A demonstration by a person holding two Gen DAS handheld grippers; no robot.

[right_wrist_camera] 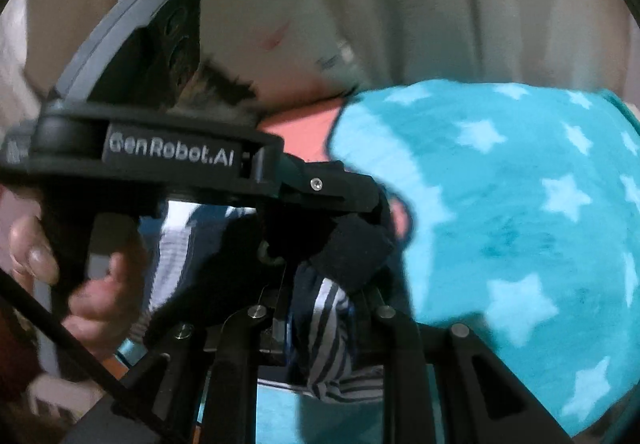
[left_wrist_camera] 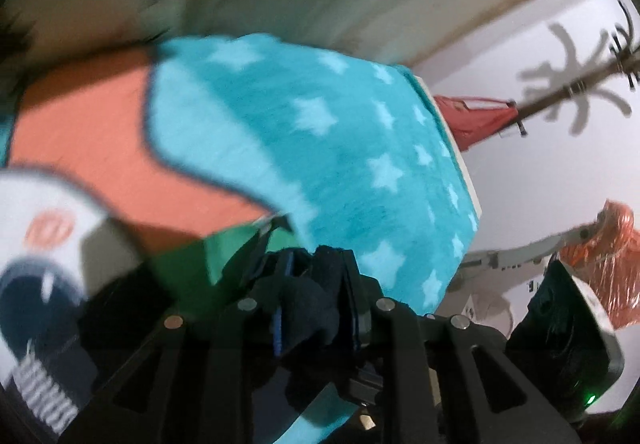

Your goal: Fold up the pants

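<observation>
Your left gripper [left_wrist_camera: 316, 284] has its jaws closed tight on a bunch of dark navy fabric, part of the pants [left_wrist_camera: 308, 296], which bulges out between the fingers. Your right gripper [right_wrist_camera: 320, 308] is likewise clamped, on a fold of the pants [right_wrist_camera: 332, 332] that shows navy cloth and white-and-navy stripes. In the right wrist view the left gripper [right_wrist_camera: 352, 228] sits just in front of the right one, its jaws pinching the same dark fabric, so the two grips are almost touching. Your left hand [right_wrist_camera: 72, 264] wraps the handle below the body marked GenRobot.AI.

The blanket [left_wrist_camera: 320, 148], teal with pale stars, lies just beyond both grippers, draped over an orange sheet [left_wrist_camera: 92, 136]. The pants hang in front of the blanket, held off it as far as you can tell; motion blur hides the rest of their shape. Left of the blanket, a white garment [left_wrist_camera: 48, 244] with a dark print shows in the left wrist view. Right of the blanket stands a coat rack [left_wrist_camera: 576, 88] against the wall.
</observation>
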